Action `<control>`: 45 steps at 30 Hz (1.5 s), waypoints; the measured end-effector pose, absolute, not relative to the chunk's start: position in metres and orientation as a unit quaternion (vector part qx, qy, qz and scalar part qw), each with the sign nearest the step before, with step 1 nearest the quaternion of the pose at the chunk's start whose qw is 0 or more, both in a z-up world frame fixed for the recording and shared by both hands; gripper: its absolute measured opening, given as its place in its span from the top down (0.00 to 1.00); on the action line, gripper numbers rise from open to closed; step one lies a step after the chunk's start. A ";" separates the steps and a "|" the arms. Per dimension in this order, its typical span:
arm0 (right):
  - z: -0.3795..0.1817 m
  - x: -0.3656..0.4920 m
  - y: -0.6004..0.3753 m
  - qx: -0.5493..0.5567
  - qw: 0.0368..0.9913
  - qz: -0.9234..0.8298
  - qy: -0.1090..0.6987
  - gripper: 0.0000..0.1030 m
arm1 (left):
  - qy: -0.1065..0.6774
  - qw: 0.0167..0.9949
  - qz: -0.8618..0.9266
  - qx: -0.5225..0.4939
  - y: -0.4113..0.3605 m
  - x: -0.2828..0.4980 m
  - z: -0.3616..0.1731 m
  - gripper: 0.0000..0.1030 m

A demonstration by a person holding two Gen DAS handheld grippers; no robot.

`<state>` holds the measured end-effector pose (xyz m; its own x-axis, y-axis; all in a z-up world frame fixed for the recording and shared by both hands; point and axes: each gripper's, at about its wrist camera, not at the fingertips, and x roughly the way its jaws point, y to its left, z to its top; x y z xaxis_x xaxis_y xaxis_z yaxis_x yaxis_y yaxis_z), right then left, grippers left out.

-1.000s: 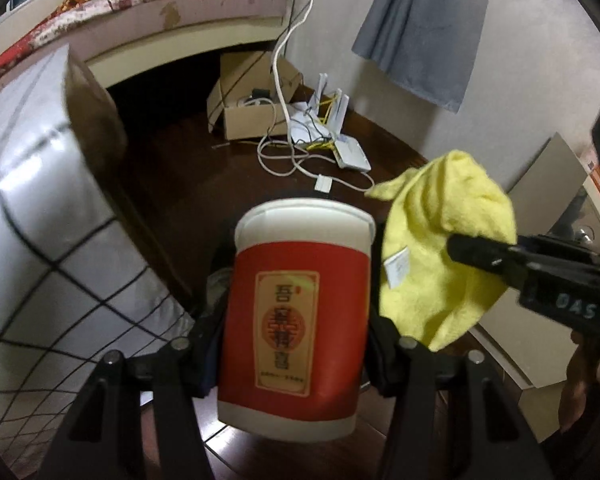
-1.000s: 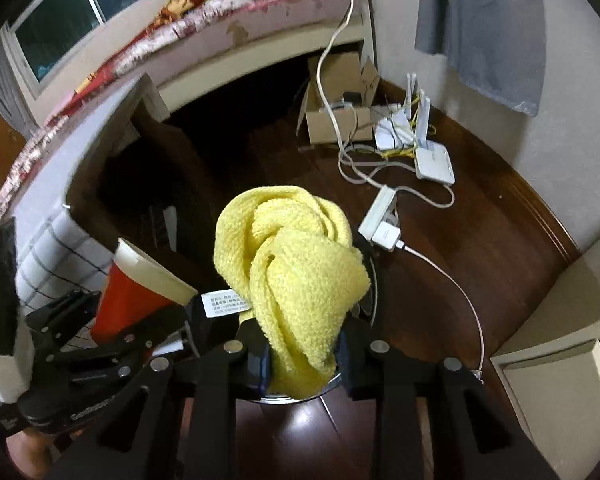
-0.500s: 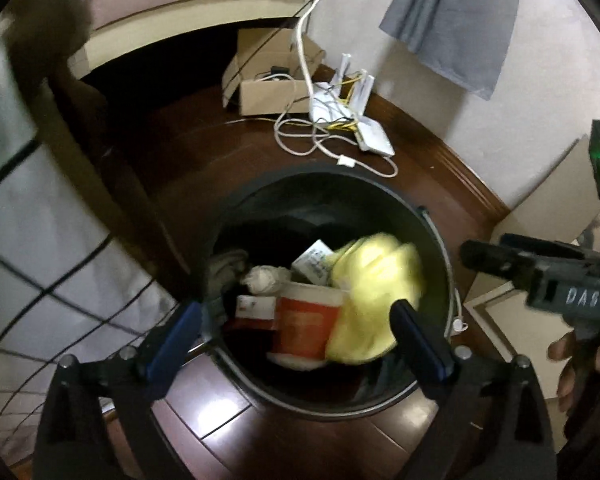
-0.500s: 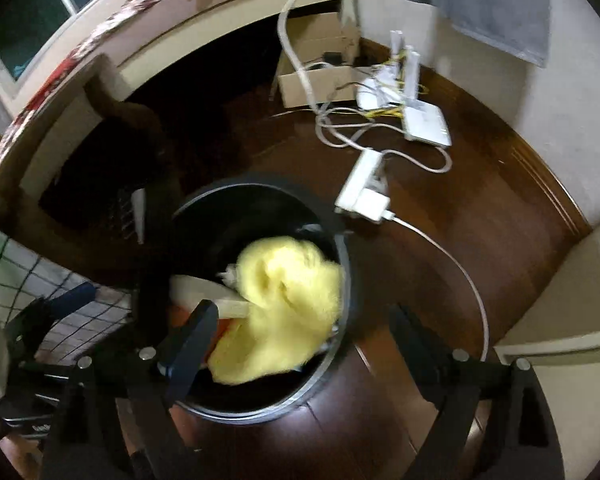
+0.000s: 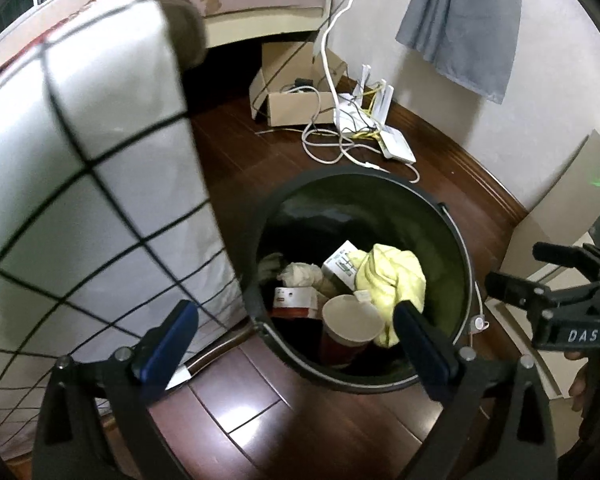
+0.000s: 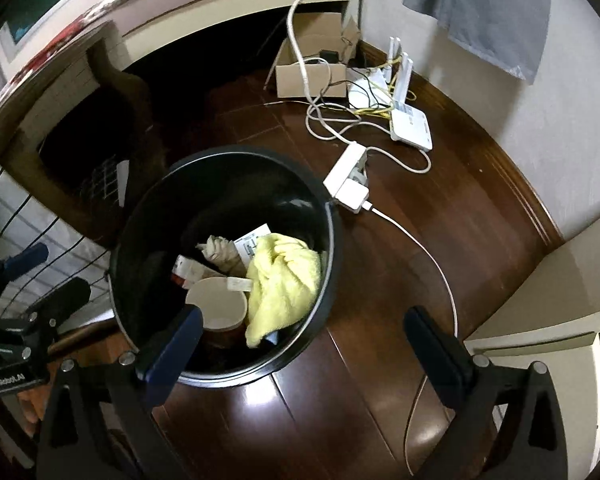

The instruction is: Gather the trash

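Observation:
A black round trash bin stands on the dark wood floor. Inside lie a red paper cup, a yellow cloth, a crumpled tissue and small cartons. My left gripper is open and empty above the bin's near rim. My right gripper is open and empty above the floor at the bin's right edge; it also shows at the right of the left wrist view.
A bed with a white checked cover stands left of the bin. A power strip, cables, a white router and a cardboard box lie on the floor beyond. A flat cardboard sheet leans on the right wall.
Both grippers opened: the red cup and the yellow cloth dropped into the bin and now lie settled there. Both grippers have pulled back slightly.

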<state>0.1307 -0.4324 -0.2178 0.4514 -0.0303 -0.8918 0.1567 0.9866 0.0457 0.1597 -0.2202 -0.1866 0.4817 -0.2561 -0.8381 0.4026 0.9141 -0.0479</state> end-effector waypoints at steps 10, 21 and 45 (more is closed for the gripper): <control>-0.175 0.111 -0.386 0.006 0.870 -0.044 0.492 0.01 | 0.438 0.876 -0.185 0.081 -0.194 0.136 -0.148 0.04; -0.108 0.071 -0.324 -0.020 0.900 -0.016 0.436 0.01 | 0.386 0.906 -0.151 0.080 -0.149 0.100 -0.092 0.04; 0.042 -0.049 -0.265 -0.013 0.951 -0.047 0.304 0.01 | 0.275 0.952 -0.131 0.035 -0.079 -0.004 0.033 0.01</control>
<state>-0.0487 -0.2651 0.0423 0.8107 -0.0982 -0.5772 0.0825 0.9952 -0.0535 -0.0035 -0.0794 0.0332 0.8139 -0.2309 -0.5331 0.2693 0.9630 -0.0060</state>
